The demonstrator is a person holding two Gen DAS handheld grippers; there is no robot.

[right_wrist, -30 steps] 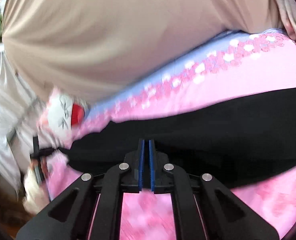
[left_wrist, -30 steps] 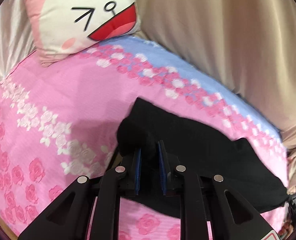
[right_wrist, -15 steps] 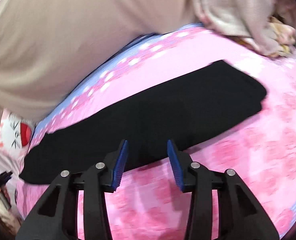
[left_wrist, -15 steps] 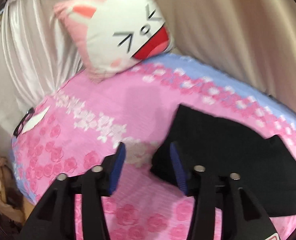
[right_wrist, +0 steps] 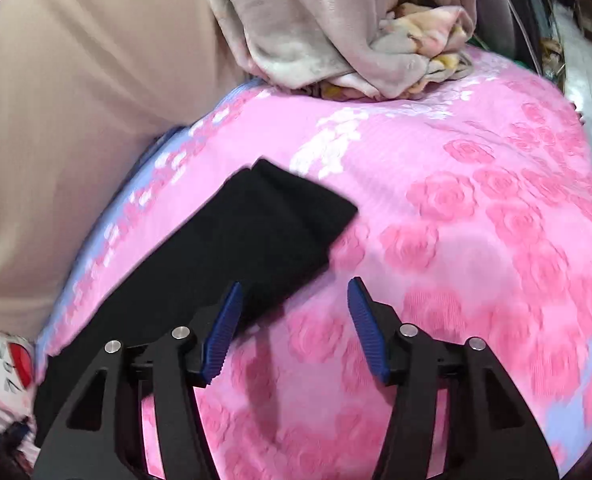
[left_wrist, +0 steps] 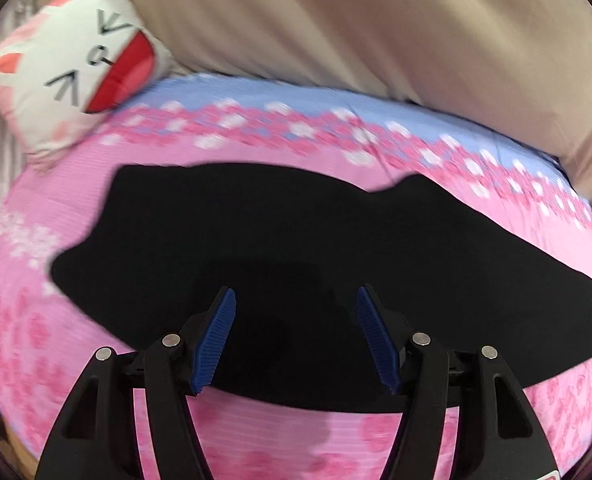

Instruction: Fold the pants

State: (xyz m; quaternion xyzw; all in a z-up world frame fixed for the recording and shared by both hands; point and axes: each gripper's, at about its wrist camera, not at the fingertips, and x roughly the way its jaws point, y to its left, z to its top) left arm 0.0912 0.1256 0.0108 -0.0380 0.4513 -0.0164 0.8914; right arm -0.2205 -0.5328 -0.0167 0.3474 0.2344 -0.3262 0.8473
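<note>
Long black fabric pants (left_wrist: 296,248) lie flat across our pink rose-print bedspread (right_wrist: 475,248). Our left gripper (left_wrist: 296,336) and right gripper (right_wrist: 294,328) hover above, jaws spread and empty. A white cat-face pillow (left_wrist: 76,68) leans on beige drapery (left_wrist: 375,20); a crumpled floral blanket (right_wrist: 355,32) sits beyond.

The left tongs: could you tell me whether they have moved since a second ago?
Yes. The left tongs, then shut on the black pants near the cat pillow, now gape open over the pants' middle, farther from the pillow.
</note>
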